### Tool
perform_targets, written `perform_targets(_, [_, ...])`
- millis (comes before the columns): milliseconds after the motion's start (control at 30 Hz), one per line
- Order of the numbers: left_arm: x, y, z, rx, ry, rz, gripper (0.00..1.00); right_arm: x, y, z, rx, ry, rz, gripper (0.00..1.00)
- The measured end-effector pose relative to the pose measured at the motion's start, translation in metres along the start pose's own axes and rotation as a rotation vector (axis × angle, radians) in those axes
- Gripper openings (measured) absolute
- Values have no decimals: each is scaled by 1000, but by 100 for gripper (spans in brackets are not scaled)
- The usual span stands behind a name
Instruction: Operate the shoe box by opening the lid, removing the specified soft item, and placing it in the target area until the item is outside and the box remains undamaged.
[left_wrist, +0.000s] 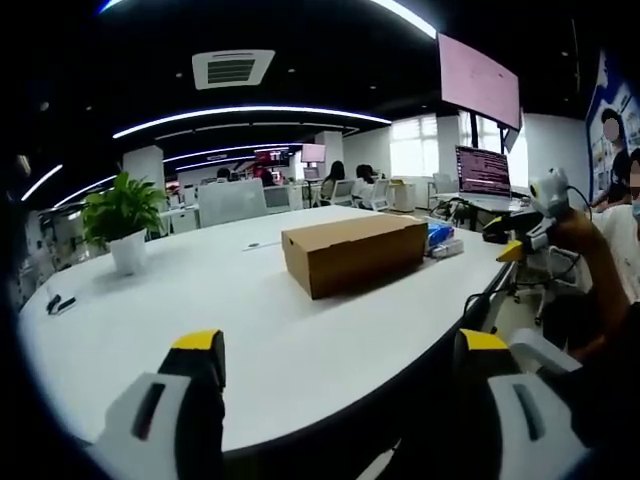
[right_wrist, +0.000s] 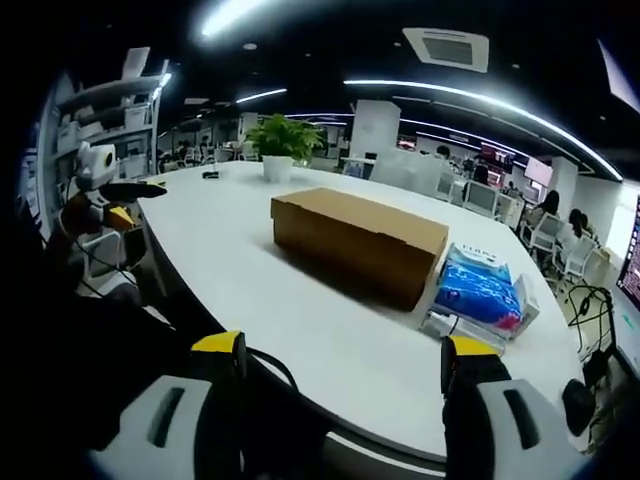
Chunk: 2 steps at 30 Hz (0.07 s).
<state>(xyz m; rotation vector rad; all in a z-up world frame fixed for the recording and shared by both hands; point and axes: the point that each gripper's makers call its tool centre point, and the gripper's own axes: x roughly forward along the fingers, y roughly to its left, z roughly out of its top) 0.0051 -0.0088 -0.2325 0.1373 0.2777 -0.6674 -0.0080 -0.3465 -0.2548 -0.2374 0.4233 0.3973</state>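
Fingers of the left gripper (left_wrist: 340, 365) are standing wide and empty in the left gripper view, the closed cardboard shoe box (left_wrist: 355, 253) lying well ahead on the white table (left_wrist: 150, 300), long axis crosswise. Right gripper view: the right gripper (right_wrist: 345, 365) is gaping empty too, seemingly nearer the box, beside blue tissue packs (right_wrist: 483, 288); its contents are hidden.

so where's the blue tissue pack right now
In the right gripper view, the blue tissue pack lies on the white table, right against the closed cardboard box's end, opposite the potted plant.
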Motion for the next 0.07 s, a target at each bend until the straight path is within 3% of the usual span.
perform_targets(67, [0,-1,0,0,1,-2,97,0,0,0,1,-2,1,82])
